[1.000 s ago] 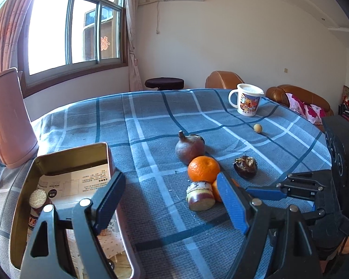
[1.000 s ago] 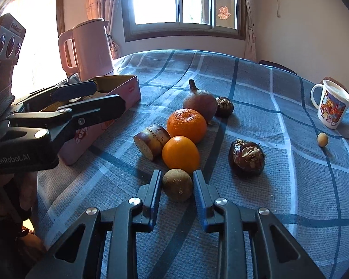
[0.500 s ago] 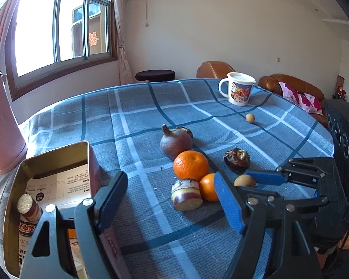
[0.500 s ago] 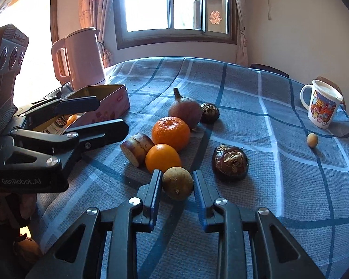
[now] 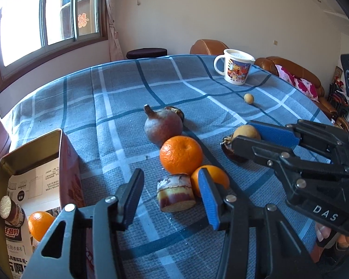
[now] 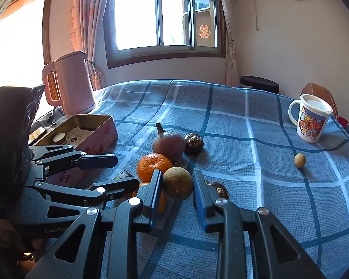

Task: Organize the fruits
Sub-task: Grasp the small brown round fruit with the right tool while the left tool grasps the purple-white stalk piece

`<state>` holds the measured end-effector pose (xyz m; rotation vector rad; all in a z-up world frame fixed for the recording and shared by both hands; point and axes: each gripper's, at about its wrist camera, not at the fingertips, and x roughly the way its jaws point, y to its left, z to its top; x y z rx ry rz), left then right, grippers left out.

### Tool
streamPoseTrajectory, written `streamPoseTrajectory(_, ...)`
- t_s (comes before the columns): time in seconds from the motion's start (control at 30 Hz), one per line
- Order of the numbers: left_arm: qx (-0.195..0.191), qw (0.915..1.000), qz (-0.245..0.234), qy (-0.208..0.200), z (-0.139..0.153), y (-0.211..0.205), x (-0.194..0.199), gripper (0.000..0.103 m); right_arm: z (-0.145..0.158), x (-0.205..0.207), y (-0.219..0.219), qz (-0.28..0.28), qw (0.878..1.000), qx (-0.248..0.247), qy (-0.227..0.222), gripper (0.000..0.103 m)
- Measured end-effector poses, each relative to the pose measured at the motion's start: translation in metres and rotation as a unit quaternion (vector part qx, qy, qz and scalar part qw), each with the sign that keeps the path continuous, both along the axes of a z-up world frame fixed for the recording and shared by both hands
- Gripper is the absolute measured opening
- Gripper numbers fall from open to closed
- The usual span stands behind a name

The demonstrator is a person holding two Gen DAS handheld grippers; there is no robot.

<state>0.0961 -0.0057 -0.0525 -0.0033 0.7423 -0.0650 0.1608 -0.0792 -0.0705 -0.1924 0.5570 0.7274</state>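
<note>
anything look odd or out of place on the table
One small tan fruit lies alone near the mug, apart from the fruit cluster. A bottle sits in the tin beside an orange.

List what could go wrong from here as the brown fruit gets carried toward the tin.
1. The right gripper holds the round brown fruit only by its sides; it could slip out and roll on the tablecloth.
2. The left gripper hangs open between the fruit and the tin, so the two could collide.
3. The tin already holds a bottle and an orange, leaving little room.
</note>
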Motion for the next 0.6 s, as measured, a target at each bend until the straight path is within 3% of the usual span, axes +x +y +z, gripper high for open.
streamPoseTrajectory(0.2,-0.019,0.9997,0.014,0.007,-0.002,0.013,0.003,0.051,-0.001,0.005,0.001,-0.003,1.000,-0.001,-0.003,0.029)
streamPoseTrajectory(0.37,0.009,0.9999,0.000,0.013,-0.004,0.001,0.005,0.049,-0.002,0.004,0.004,-0.001,1.000,-0.006,-0.007,0.029)
streamPoseTrajectory(0.6,-0.001,0.9999,0.005,0.017,-0.005,0.008,0.001,0.054,-0.002,0.007,0.002,0.002,1.000,-0.002,0.003,0.029)
